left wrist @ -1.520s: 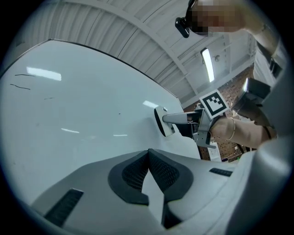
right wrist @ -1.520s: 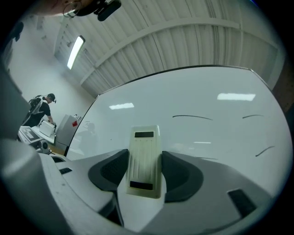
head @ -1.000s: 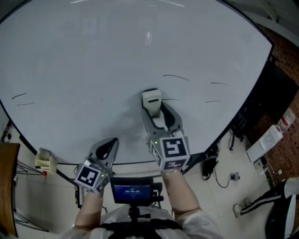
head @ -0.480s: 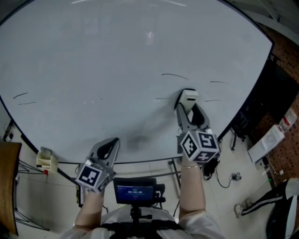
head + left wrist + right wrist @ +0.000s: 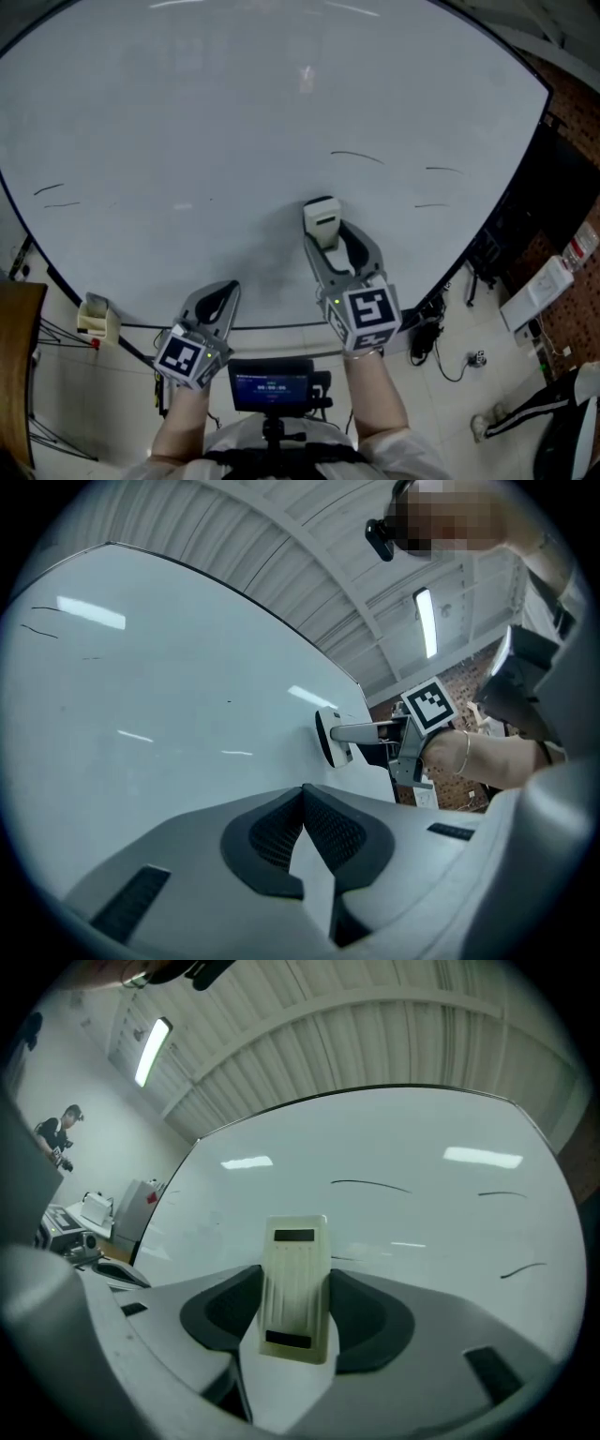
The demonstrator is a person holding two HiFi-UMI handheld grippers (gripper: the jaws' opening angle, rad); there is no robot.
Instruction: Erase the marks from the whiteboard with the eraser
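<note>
1. Nearest the viewer, two forearms reach forward, each hand holding a gripper. A small lit screen [image 5: 270, 383] sits between them at chest level.
2. The left gripper [image 5: 221, 292] has its two dark-padded fingers [image 5: 262, 832] pressed together tip to tip, with nothing between them. Its tips are near the lower edge of the whiteboard [image 5: 216, 103]. Whether they touch it cannot be told.
3. The right gripper [image 5: 330, 246] is further forward, to the right of the left fingertips. Its fingers [image 5: 375, 1321] are closed on the eraser [image 5: 322, 217], gripping it on both sides.
4. The eraser is a cream ribbed block with a dark pad. It sticks out past the right fingertips. In the left gripper view its pad appears to lie flat against the whiteboard.
5. Just past the eraser's far end, slightly right, is a faint thin line [image 5: 352, 1258].
6. Further beyond the right fingertips is a long curved stroke [image 5: 357, 156]. Off to their right are two shorter strokes [image 5: 442, 170], one above the other.
7. Well to the left of the left fingertips, near the board's left edge, are two short left-hand marks [image 5: 49, 188].
8. To the left of the left fingers, a small cream box [image 5: 94, 317] sits at the board's lower edge.
9. Farthest off, past the board's right edge, are a tiled floor [image 5: 450, 394] and a brick wall.
</note>
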